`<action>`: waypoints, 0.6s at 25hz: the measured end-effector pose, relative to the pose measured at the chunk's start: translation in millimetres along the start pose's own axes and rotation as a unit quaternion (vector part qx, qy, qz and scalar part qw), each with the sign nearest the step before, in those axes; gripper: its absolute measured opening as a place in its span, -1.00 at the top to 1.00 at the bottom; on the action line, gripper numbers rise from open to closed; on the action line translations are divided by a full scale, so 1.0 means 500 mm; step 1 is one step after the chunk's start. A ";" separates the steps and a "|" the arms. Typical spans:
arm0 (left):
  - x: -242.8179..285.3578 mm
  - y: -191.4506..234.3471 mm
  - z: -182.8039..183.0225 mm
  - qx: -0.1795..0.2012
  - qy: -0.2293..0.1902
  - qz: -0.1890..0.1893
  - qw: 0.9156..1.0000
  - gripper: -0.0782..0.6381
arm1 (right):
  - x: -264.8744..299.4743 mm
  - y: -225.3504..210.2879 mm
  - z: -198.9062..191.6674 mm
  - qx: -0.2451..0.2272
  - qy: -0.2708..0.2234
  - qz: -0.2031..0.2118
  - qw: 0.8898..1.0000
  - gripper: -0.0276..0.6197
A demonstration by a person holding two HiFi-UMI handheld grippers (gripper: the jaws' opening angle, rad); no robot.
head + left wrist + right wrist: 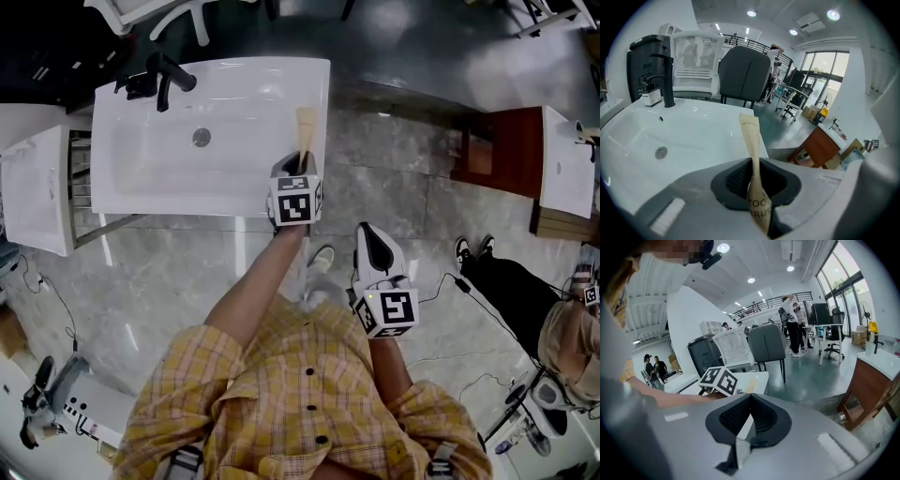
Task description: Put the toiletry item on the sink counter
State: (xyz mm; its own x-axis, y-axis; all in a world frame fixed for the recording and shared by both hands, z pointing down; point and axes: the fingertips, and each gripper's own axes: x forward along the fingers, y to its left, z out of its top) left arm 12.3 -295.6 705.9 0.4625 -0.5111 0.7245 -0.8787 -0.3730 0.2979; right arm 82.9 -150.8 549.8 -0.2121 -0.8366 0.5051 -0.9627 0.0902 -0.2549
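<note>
Toothbrush packet, a slim paper sleeve, stands pinched low down in the left tongs, whose pads are closed on its printed end while the rest pokes forward past them. From the head view it hangs over the narrow right-hand strip of the sink bench, between the basin and the outer edge; whether its tip touches the surface I cannot tell. The right tongs wait apart over the floor, closed on nothing. The main risk, as I judge it, is that strip: it is narrow, so a release made too far out could let the packet tip off onto the floor, and one made too far in could send it sliding into the basin. Paper is light and could cling to a pad on opening, so letting go high would leave its landing to chance
</note>
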 end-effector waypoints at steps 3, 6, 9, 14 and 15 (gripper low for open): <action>0.007 -0.004 -0.005 0.001 0.009 0.001 1.000 0.68 | -0.001 -0.002 -0.002 0.000 0.001 -0.001 1.000 0.91; 0.015 -0.008 -0.011 -0.003 0.017 -0.002 1.000 0.67 | -0.002 -0.004 0.003 0.000 -0.001 -0.003 1.000 0.91; 0.020 -0.012 -0.014 -0.008 0.023 -0.010 1.000 0.67 | -0.002 -0.004 0.005 -0.001 -0.002 -0.003 1.000 0.91; 0.019 -0.015 -0.008 -0.009 0.016 -0.017 1.000 0.48 | -0.003 -0.001 0.002 -0.001 0.002 -0.001 1.000 0.91; 0.019 -0.015 -0.007 -0.006 0.015 -0.016 1.000 0.43 | -0.004 0.001 0.002 -0.001 0.002 0.001 1.000 0.91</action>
State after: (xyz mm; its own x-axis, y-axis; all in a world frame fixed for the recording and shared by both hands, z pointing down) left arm 22.8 -294.8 712.7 0.4872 -0.4755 0.7325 -0.8647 -0.3801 0.3283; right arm 82.9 -149.7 547.6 -0.2142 -0.8342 0.5082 -0.9628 0.0926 -0.2538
